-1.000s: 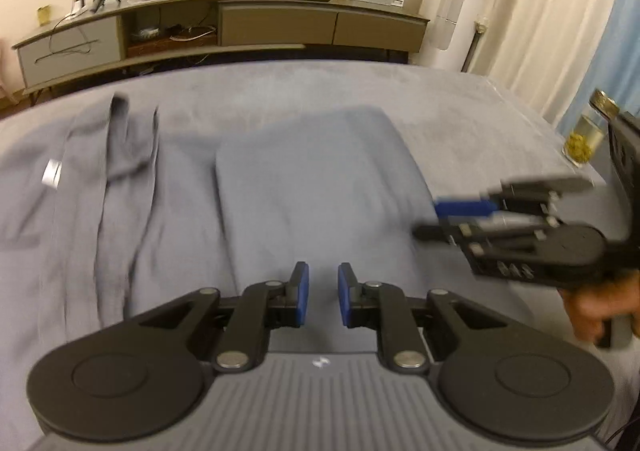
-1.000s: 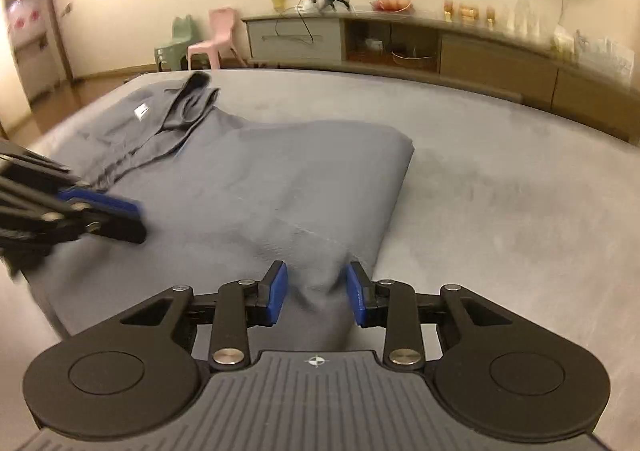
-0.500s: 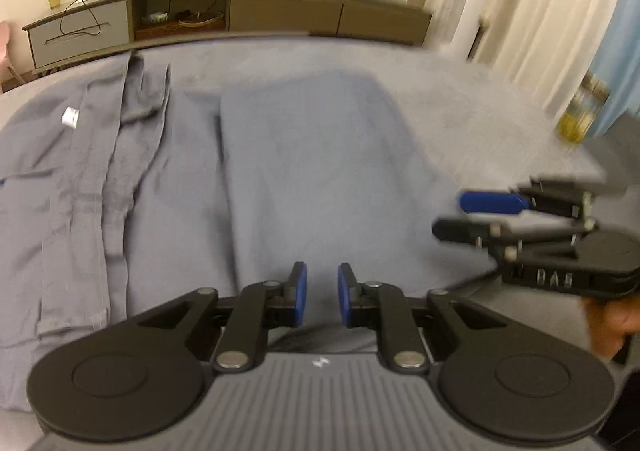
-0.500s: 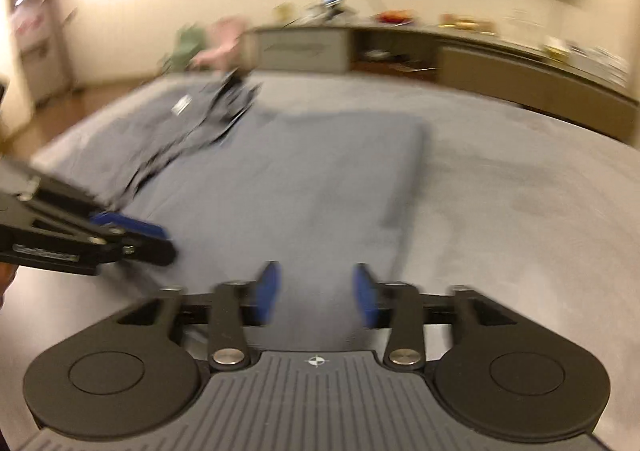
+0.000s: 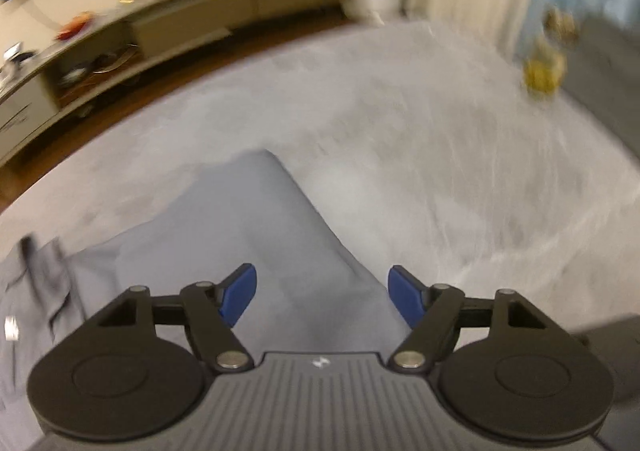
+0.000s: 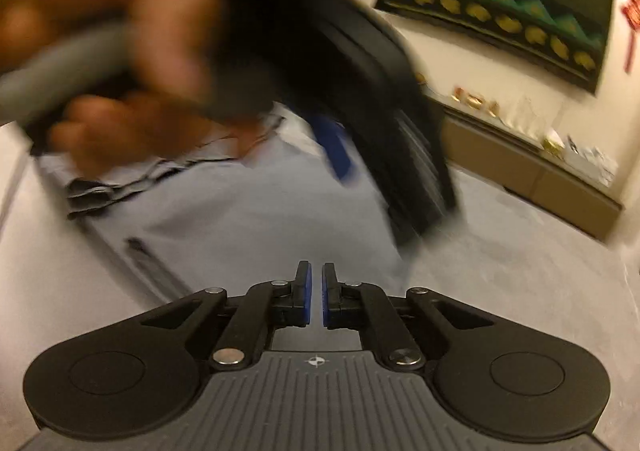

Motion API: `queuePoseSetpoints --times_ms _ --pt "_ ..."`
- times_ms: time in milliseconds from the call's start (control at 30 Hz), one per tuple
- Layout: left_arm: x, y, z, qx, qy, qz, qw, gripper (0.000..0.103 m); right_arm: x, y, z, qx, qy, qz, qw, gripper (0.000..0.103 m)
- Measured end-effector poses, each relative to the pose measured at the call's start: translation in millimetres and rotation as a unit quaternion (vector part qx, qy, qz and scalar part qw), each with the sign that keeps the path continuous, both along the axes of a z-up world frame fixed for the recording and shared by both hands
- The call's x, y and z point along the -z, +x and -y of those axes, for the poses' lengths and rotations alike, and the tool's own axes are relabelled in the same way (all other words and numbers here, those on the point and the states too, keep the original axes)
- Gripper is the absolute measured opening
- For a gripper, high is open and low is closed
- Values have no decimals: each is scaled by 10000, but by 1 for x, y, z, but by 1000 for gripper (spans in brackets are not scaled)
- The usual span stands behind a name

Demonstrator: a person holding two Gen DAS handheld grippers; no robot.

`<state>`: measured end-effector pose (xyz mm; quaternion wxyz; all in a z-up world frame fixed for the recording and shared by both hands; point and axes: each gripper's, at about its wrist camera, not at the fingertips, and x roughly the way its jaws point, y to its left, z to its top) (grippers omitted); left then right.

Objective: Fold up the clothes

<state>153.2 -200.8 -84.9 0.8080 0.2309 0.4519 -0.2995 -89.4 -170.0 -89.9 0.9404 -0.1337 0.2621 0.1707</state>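
A grey-blue garment [image 5: 256, 235] lies partly folded on the grey bed cover [image 5: 460, 155]; it also shows in the right wrist view [image 6: 240, 219]. My left gripper [image 5: 322, 293] is open and empty, just above the garment's folded right edge. It also shows blurred and close in the right wrist view [image 6: 340, 155], held in a hand. My right gripper [image 6: 315, 297] has its jaws nearly together with nothing between them, over the garment's near edge.
A long low sideboard [image 5: 168, 23] with small items runs along the far wall; it also shows in the right wrist view [image 6: 532, 163]. A yellow jar [image 5: 542, 67] stands at the right near curtains. A dark framed picture [image 6: 500, 7] hangs on the wall.
My left gripper has opened wide and swung right, close in front of the right camera. My right gripper has closed to a narrow gap. Both views are motion blurred.
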Motion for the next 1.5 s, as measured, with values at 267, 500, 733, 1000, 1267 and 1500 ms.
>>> queuePoseSetpoints --times_ms 267,500,733,1000,1267,1500 --pt "6 17 5 -313 -21 -46 9995 74 14 26 28 858 646 -479 9931 76" --pt "12 16 19 -127 190 -323 9992 77 24 44 21 737 562 -698 9932 19" --pt "30 3 22 144 799 -99 9967 32 20 31 -17 299 -353 270 9986 11" --pt "-2 19 -19 -591 -679 -551 9944 12 -4 33 -7 444 245 746 9959 45" --pt "-71 25 -79 -951 -3008 -695 9464 11 -49 10 38 972 1168 1915 9697 68" --pt "-90 5 -254 -1988 -3923 -127 8980 10 -51 17 35 140 1162 1317 9844 71"
